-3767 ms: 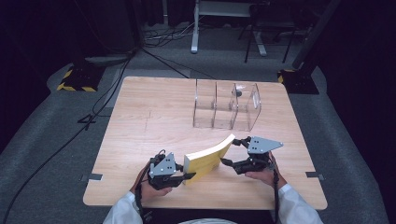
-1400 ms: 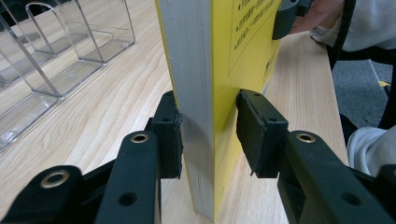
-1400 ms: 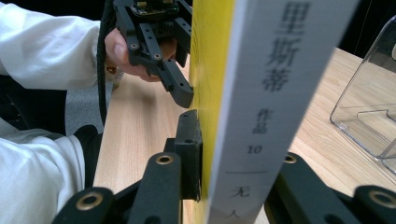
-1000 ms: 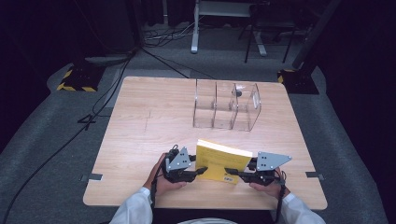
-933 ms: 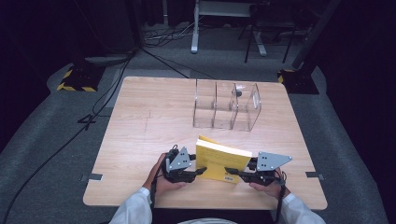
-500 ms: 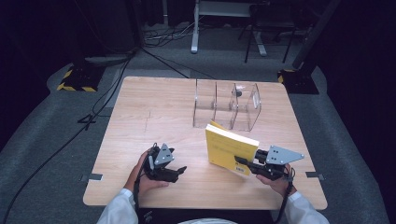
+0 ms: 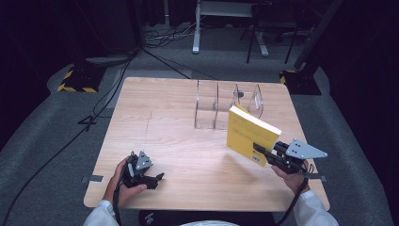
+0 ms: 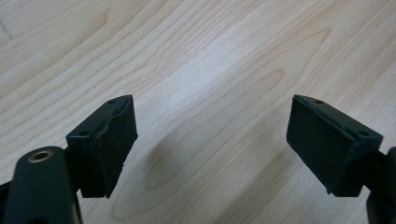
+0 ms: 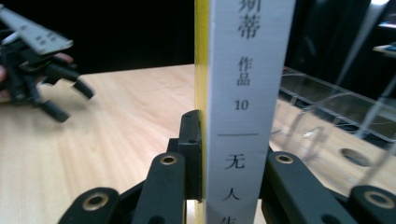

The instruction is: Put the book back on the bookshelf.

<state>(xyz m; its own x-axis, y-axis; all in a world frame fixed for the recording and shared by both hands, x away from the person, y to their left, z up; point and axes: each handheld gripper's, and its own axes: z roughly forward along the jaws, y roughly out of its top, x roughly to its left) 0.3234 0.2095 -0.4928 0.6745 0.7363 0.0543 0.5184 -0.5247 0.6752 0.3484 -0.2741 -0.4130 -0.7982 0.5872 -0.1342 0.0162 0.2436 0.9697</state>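
Observation:
A yellow book (image 7: pixel 249 134) with a white spine (image 9: pixel 245 70) stands tilted in the air over the right side of the wooden table (image 7: pixel 164 117). My right gripper (image 7: pixel 264 155) is shut on its lower corner, and its jaws press both covers in the right gripper view (image 9: pixel 233 149). The left gripper (image 7: pixel 154 179) rests low at the front left, far from the book. Its jaws have just been opening and now stand open (image 8: pixel 210 140) with only bare wood between them. That left gripper (image 9: pixel 70 100) also appears far off in the right gripper view.
A clear acrylic rack (image 7: pixel 226 106) with several compartments stands at the back middle of the table, just behind the book; its walls (image 9: pixel 327 112) show to the right of the spine. Black stands, cables and a yellow-black striped base (image 7: pixel 75 80) sit on the floor beyond.
The left gripper let go of the book, opened and drew away to the front left. The right gripper carried the book to the right and raised it more upright.

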